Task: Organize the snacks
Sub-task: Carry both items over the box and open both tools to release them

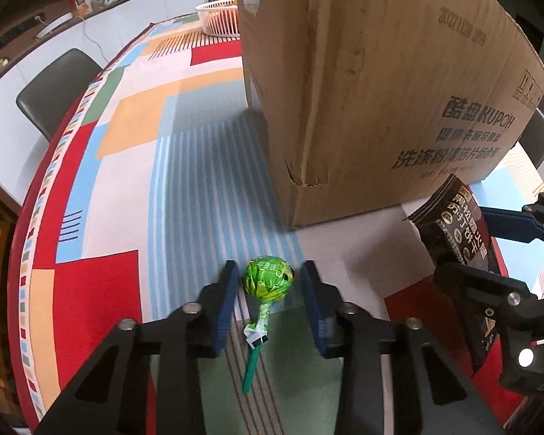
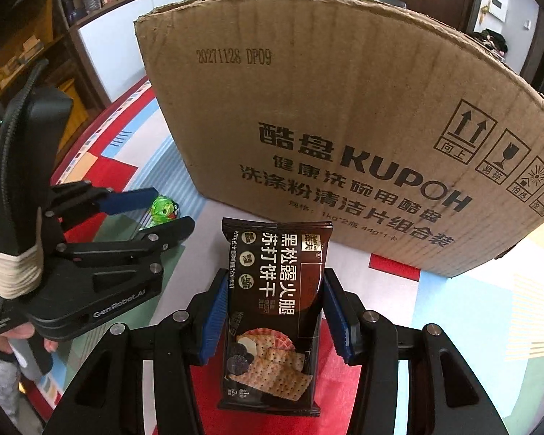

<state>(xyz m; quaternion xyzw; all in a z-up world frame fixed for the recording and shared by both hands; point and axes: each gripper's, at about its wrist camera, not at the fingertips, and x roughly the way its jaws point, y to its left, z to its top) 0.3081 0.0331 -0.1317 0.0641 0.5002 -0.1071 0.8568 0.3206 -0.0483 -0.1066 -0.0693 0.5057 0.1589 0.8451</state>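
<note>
Straddling lollipop, left gripper near cardboard box edge

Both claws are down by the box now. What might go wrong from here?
1. The lollipop lies loose on the cloth between the left claw fingers, not yet pinched; its round head may squirt out when squeezed.
2. The right claw grips the cracker packet only by its soft sides; it may slip or the crackers may get crushed.
3. The cardboard box wall stands tall right ahead, so a low carry would probably hit it.
</note>
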